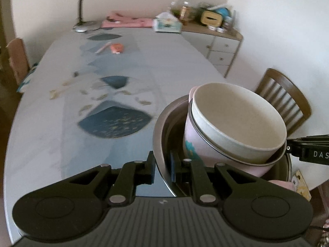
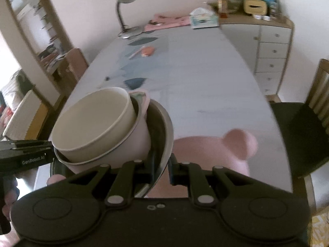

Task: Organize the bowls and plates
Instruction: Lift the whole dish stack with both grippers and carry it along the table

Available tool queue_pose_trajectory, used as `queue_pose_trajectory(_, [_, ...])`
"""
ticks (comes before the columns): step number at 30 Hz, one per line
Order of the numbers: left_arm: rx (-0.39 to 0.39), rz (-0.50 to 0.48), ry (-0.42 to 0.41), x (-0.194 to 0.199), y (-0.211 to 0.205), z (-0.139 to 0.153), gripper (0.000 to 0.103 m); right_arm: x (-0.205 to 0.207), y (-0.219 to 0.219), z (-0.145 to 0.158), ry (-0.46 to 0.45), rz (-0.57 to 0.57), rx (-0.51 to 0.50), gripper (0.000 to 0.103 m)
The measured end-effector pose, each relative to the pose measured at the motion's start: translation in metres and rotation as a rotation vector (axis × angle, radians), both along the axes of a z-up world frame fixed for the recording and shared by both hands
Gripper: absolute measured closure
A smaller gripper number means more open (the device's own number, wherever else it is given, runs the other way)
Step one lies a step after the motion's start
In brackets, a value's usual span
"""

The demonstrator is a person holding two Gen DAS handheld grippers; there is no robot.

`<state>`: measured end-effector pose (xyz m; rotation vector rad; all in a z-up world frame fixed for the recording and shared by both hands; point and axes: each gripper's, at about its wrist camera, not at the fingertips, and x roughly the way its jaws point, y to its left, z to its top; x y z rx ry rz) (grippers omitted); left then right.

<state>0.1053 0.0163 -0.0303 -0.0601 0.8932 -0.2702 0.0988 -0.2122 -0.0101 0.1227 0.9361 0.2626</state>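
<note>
A steel bowl [image 1: 164, 121] holds a tilted pink bowl [image 1: 191, 144] with a cream bowl [image 1: 236, 111] nested in it. My left gripper [image 1: 162, 165] is shut on the steel bowl's near rim, one finger inside and one outside. In the right wrist view my right gripper [image 2: 161, 169] is shut on the opposite rim of the steel bowl [image 2: 166, 131]; the pink bowl [image 2: 141, 142] and the cream bowl [image 2: 92, 121] lean left. The stack is held above the table. A pink eared plate [image 2: 207, 146] lies on the table under the right gripper.
The long table [image 1: 61, 113] has a blue patterned cloth. At its far end are a desk lamp [image 1: 86, 6], a tissue box [image 1: 167, 23] and pink cloth [image 1: 127, 21]. A small orange item [image 1: 117, 48] lies mid-table. A wooden chair [image 1: 283, 96] and a drawer cabinet [image 1: 222, 47] stand to the right.
</note>
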Motion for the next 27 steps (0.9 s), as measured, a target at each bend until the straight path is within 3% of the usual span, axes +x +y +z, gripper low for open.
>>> queue_pose_trajectory(13, [0.050, -0.059, 0.008, 0.014, -0.076, -0.042, 0.090, 0.000, -0.077, -0.038, 0.021, -0.078, 0.007, 0.089])
queue_pose_trajectory(27, [0.092, -0.064, 0.012, 0.001, -0.090, -0.076, 0.089, -0.003, -0.093, -0.068, 0.035, -0.004, -0.008, 0.089])
